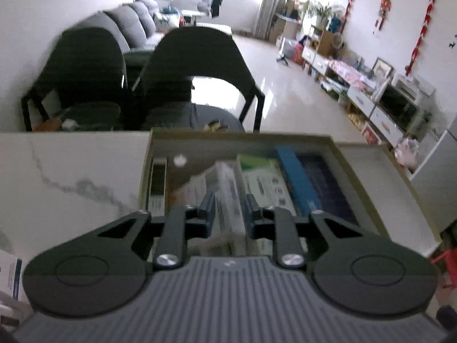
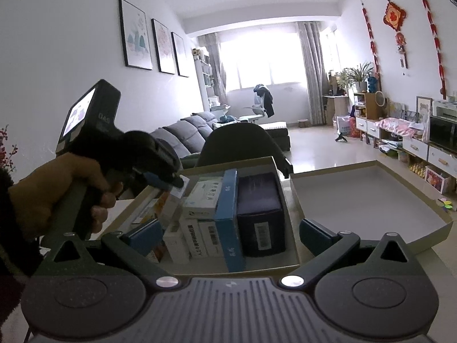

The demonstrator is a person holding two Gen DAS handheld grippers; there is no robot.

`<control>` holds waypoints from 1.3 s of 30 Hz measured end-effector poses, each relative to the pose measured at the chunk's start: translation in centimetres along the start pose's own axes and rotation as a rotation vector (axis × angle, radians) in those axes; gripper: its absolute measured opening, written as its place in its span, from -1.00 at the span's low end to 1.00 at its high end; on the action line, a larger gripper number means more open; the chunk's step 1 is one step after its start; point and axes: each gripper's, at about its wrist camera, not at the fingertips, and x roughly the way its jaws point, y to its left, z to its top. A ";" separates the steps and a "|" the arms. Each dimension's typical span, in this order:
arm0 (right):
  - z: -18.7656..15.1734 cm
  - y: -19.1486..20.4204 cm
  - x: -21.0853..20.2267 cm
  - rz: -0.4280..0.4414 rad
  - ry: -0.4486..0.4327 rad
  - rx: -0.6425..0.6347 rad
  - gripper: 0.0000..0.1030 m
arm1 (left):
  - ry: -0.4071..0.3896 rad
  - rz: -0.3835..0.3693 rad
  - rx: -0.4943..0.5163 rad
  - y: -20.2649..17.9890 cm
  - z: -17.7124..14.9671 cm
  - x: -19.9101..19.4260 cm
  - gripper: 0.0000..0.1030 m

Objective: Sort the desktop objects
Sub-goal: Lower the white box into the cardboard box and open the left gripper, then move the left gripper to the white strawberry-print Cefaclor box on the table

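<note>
An open cardboard box (image 1: 285,137) sits on the marble table, packed with upright packages: a blue box (image 2: 228,217), a dark purple box (image 2: 260,208) and several white medicine boxes (image 2: 200,200). My left gripper (image 1: 229,201) hangs over the box's left half, shut on a white medicine box (image 1: 228,188) whose lower end is among the packed ones. From the right wrist view the left gripper (image 2: 171,181) is gripped by a hand (image 2: 57,188). My right gripper (image 2: 231,235) stands open at the box's near edge with nothing between its fingers.
The box's lid (image 2: 357,200) lies open-side up, right of the box. Two dark chairs (image 1: 197,65) stand behind the table (image 1: 71,171). A white packet (image 1: 8,271) lies at the table's near left. Beyond are a sofa and open floor.
</note>
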 end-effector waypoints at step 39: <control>-0.6 2.2 0.2 0.021 0.019 -0.031 1.00 | -0.074 0.026 -0.099 3.5 -1.0 -0.7 -0.28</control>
